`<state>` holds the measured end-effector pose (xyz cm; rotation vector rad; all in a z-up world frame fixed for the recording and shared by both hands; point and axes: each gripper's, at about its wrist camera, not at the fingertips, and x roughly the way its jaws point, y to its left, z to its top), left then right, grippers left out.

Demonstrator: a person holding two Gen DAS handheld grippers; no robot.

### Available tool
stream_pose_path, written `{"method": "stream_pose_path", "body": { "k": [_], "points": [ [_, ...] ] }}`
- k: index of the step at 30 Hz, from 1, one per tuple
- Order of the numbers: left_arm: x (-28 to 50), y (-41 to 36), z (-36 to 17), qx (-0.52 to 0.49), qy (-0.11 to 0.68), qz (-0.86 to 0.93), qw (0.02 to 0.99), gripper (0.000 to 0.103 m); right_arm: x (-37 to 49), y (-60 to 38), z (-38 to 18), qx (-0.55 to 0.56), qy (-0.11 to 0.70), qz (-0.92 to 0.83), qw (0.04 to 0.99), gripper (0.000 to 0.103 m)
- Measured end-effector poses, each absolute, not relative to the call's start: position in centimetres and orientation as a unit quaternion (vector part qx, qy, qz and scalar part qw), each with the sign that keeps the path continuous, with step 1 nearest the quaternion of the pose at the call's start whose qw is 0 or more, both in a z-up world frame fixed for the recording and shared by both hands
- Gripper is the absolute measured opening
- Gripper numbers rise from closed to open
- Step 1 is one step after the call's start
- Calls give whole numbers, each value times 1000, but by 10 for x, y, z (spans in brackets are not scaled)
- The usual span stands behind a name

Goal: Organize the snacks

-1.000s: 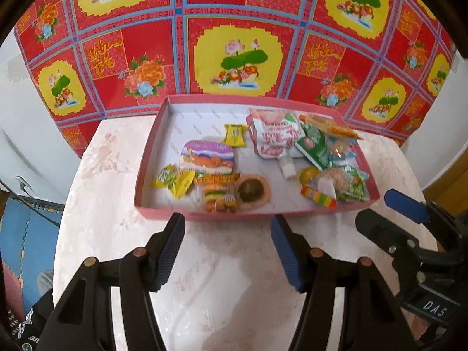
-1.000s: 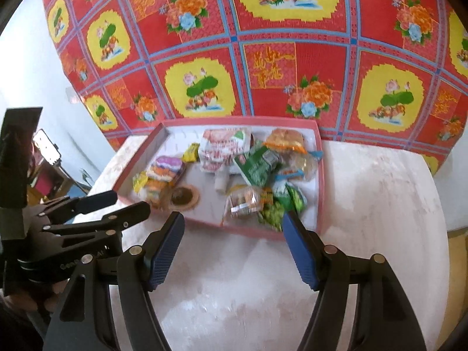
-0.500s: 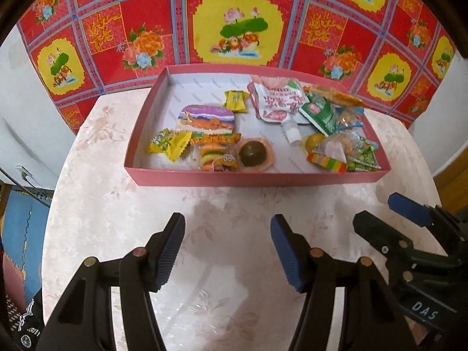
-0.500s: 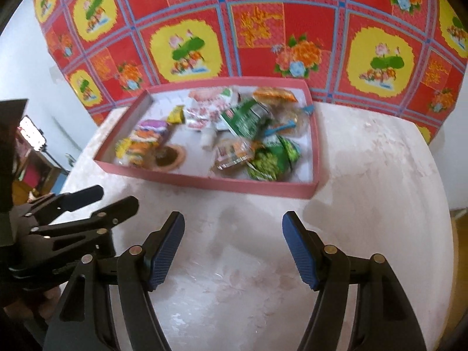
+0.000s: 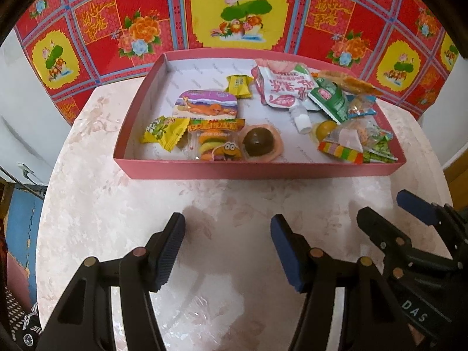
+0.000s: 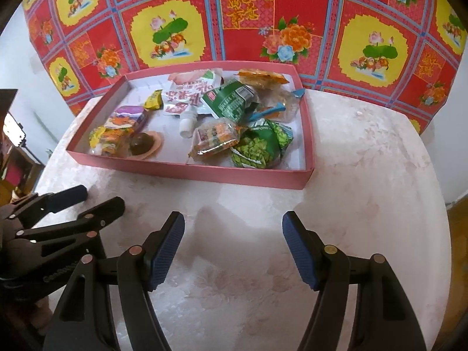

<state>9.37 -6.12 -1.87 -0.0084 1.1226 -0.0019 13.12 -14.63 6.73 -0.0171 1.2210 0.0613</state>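
This looks like a room in a home, not a lab or a workshop. A small table point(image 5: 96, 210) stands here under a pale pink cover with a faint flower pattern, and its corners are rounded. Behind its far edge hangs a bright red cloth point(image 5: 146, 14) printed with yellow panels, lotus flowers, peonies and Chinese characters, a festive household fabric. White walls point(image 6: 17, 58) show on both sides of the cloth. Near the far edge of the table sits a shallow pink cardboard box point(image 5: 204, 171) with mixed packets of sweets and snacks. At the left of the table some furniture is seen, blurred.
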Motion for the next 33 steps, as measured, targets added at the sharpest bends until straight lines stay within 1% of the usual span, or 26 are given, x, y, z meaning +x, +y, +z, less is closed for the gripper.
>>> {"method": "stream_pose_path", "body": {
  "k": [7,33],
  "points": [
    [94,-62,-20,1,528,2,849,65,132,-145,57,-6,584,23,811,71],
    [92,-60,-20,-7,527,2,850,65,129,-142,55,-11,580,23,814,74]
  ]
}}
